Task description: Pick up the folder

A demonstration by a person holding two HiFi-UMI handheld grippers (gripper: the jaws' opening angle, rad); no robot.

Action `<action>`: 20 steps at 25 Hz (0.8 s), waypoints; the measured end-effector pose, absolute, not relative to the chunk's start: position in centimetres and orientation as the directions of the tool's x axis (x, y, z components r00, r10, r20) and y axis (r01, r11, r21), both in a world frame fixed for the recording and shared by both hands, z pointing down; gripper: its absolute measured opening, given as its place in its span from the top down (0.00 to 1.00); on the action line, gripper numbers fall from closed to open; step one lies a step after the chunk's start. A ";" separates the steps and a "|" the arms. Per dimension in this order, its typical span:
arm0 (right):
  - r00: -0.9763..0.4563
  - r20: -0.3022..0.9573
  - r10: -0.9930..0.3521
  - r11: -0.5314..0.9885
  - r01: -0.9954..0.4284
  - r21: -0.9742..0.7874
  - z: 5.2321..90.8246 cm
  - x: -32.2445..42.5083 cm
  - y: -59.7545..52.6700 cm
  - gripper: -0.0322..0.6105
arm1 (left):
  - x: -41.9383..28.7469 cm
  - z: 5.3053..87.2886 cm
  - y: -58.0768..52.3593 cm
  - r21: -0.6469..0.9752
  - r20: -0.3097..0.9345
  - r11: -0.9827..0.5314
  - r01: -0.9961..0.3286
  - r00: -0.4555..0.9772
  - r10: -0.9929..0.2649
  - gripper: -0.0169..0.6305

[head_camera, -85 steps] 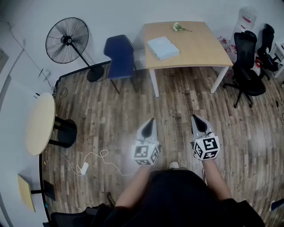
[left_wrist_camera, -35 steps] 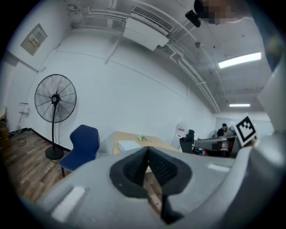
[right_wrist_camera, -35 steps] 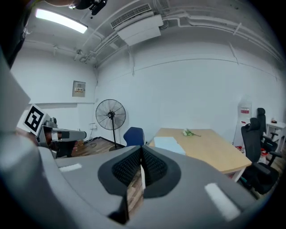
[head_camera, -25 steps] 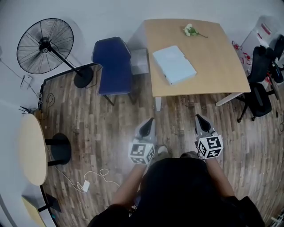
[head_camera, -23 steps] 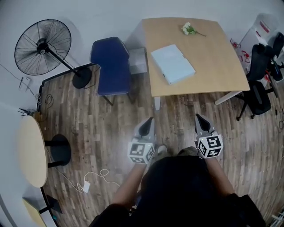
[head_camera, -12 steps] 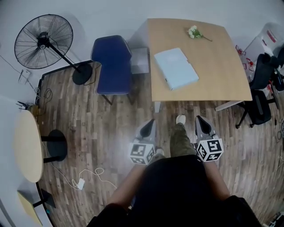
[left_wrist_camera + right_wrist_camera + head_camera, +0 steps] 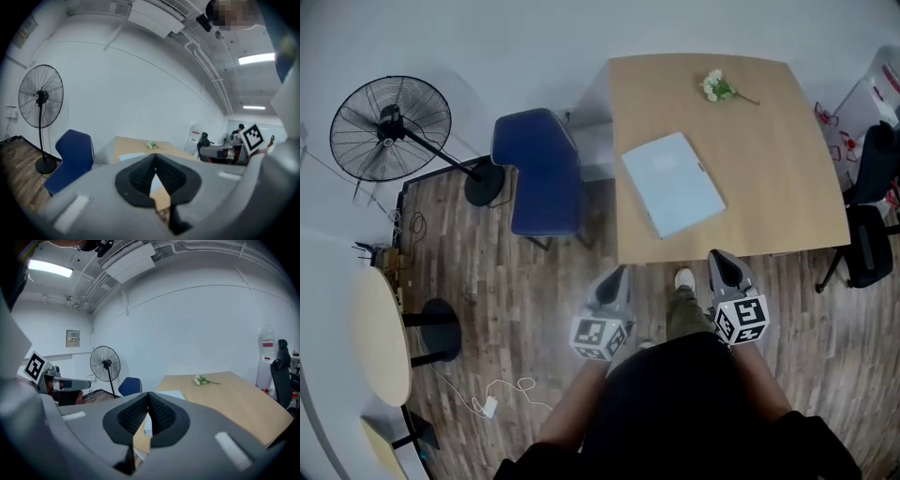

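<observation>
Head view: the pale blue folder [image 7: 673,183] lies flat on the wooden table [image 7: 778,197], beyond the left gripper [image 7: 617,273] and right gripper [image 7: 718,259], both clamped shut on nothing. The table is nearer them than a second ago.

Head view: steeply down over table [image 7: 769,178]. Both gripper views: near-level, toward same table, fan [image 7: 41,96].

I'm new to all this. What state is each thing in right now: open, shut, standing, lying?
folder: closed, lying flat on the table
left gripper: shut, empty
right gripper: shut, empty
flowers: lying on the table
blue chair: upright, unoccupied
fan: standing upright; whether it runs, cannot tell
</observation>
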State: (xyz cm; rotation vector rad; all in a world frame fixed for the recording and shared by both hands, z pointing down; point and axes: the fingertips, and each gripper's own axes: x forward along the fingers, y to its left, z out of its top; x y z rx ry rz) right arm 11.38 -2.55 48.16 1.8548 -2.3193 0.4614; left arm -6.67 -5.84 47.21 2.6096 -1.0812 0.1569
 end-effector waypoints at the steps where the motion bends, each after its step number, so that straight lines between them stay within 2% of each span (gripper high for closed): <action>1: -0.240 0.302 -0.922 0.199 -0.967 -0.159 48.4 12.5 -4.0 0.95 | -5.8 47.1 -7.4 0.241 0.224 -0.654 -0.717 0.697 -0.682 0.97; 12: -0.321 0.370 -0.872 0.272 -0.945 -0.179 49.9 23.1 -18.0 0.95 | 3.8 47.3 -19.6 0.238 0.292 -0.591 -0.771 0.637 -0.713 0.97; 20: -0.393 0.398 -0.829 0.333 -0.918 -0.215 52.9 27.0 -23.0 0.95 | 5.9 50.1 -23.4 0.240 0.348 -0.483 -0.842 0.540 -0.767 0.97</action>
